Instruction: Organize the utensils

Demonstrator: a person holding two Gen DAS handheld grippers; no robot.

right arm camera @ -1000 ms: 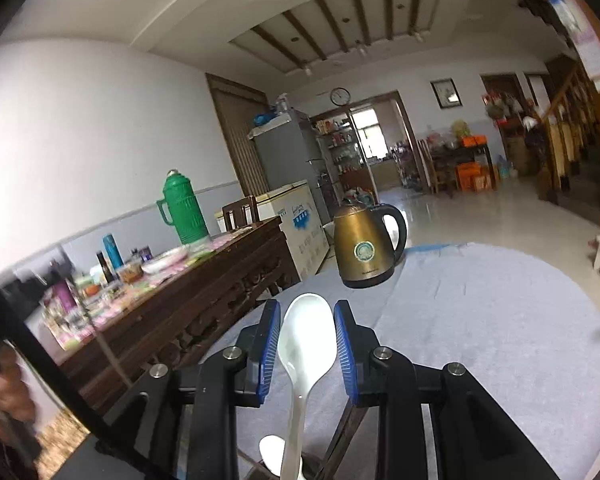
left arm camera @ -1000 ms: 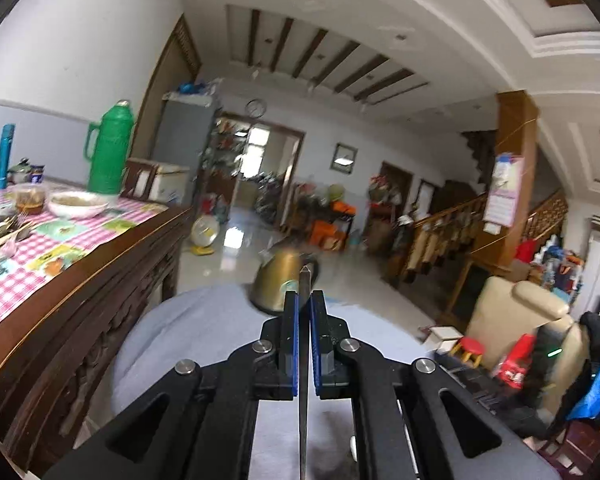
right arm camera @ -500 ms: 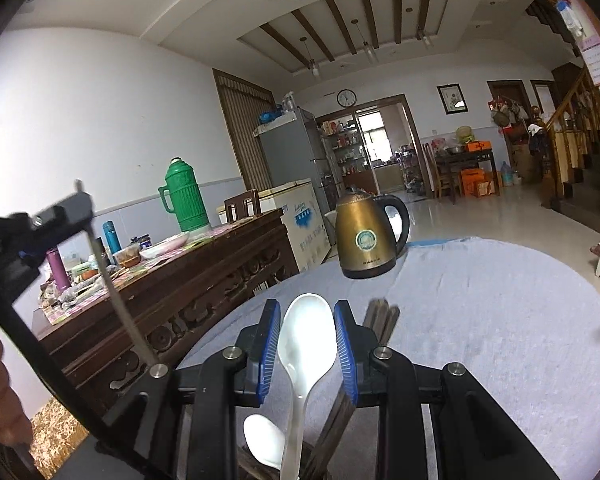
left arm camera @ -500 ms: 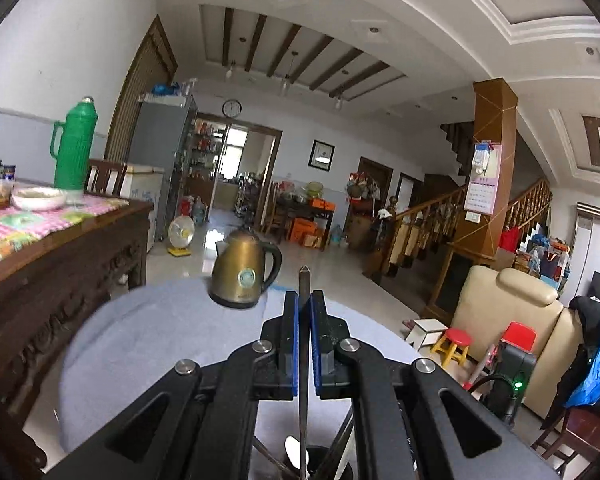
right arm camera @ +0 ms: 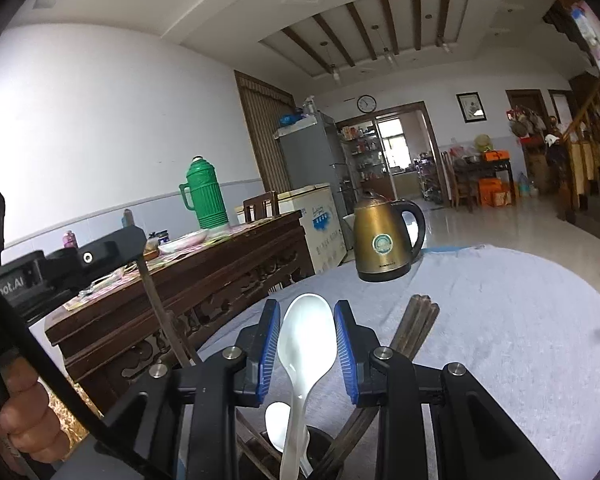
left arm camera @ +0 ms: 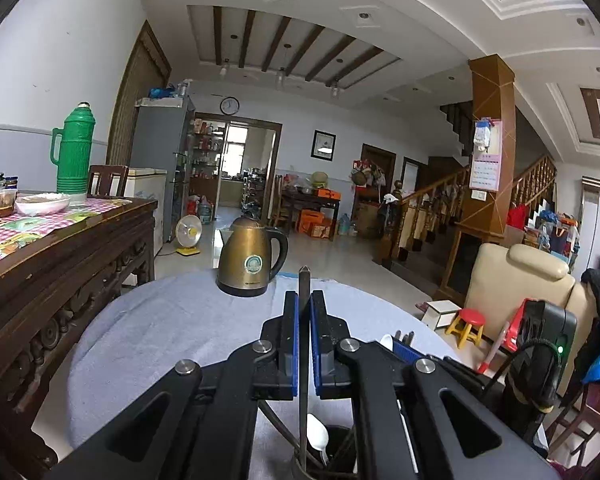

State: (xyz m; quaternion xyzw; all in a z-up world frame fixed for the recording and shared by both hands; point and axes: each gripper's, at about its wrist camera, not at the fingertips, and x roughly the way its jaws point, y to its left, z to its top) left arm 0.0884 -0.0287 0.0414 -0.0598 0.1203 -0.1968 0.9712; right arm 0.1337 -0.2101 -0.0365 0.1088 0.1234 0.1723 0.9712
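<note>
Left wrist: utensil holder [left arm camera: 332,456] mostly hidden below frame

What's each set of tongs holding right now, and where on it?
Left tongs: shut on a dark chopstick just below its top end. Right tongs: white spoon between the pads, at its bowl.

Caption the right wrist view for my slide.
Right tongs hold a white spoon above a dark utensil holder on the grey-clothed table, gold kettle behind.
</note>
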